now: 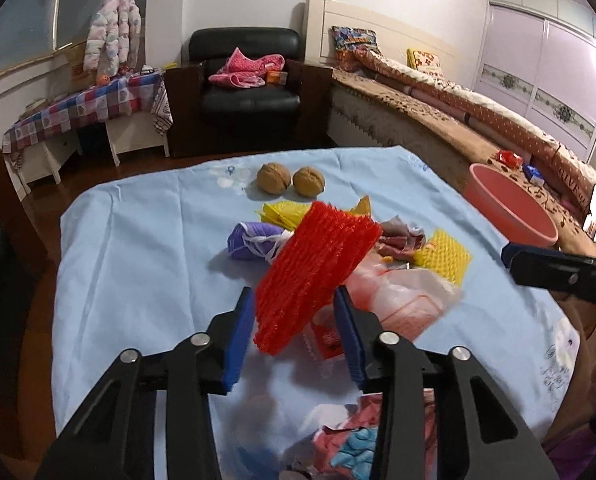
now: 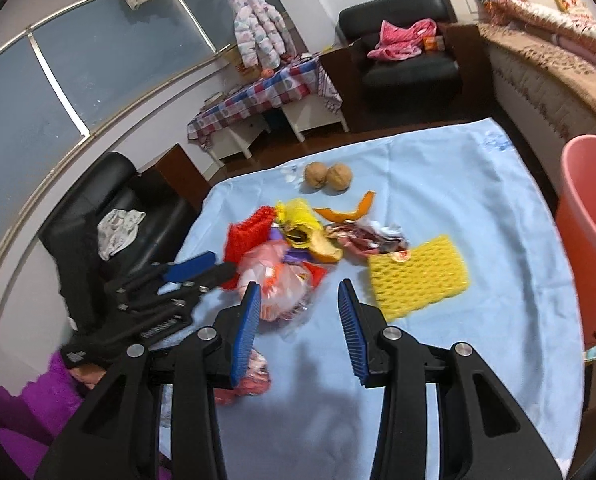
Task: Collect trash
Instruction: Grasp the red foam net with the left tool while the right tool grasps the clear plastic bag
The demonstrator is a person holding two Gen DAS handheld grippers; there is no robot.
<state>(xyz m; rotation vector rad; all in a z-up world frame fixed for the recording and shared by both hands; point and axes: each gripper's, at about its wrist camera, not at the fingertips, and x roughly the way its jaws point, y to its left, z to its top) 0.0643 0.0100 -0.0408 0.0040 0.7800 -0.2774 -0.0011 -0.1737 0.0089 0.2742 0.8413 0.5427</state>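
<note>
A heap of trash lies on the light blue cloth (image 1: 137,240). My left gripper (image 1: 293,296) is shut on a red foam net (image 1: 318,264), which stands tilted above the heap; the right wrist view shows that gripper (image 2: 221,266) and the red foam net (image 2: 245,240) at the left. Under it lie a clear plastic bag (image 1: 402,296), a purple bundle (image 1: 249,240) and a yellow foam net (image 1: 444,256). My right gripper (image 2: 298,288) is open with nothing between its fingers, just right of the plastic bag (image 2: 277,280) and left of the yellow foam net (image 2: 418,276). An orange peel (image 2: 350,212) lies behind.
Two walnuts (image 1: 289,179) sit at the far side of the cloth. A pink basin (image 1: 510,208) stands on the bed at the right. More wrappers (image 1: 350,444) lie near the front edge. A black armchair (image 1: 249,92) and a checked table (image 1: 85,108) stand beyond.
</note>
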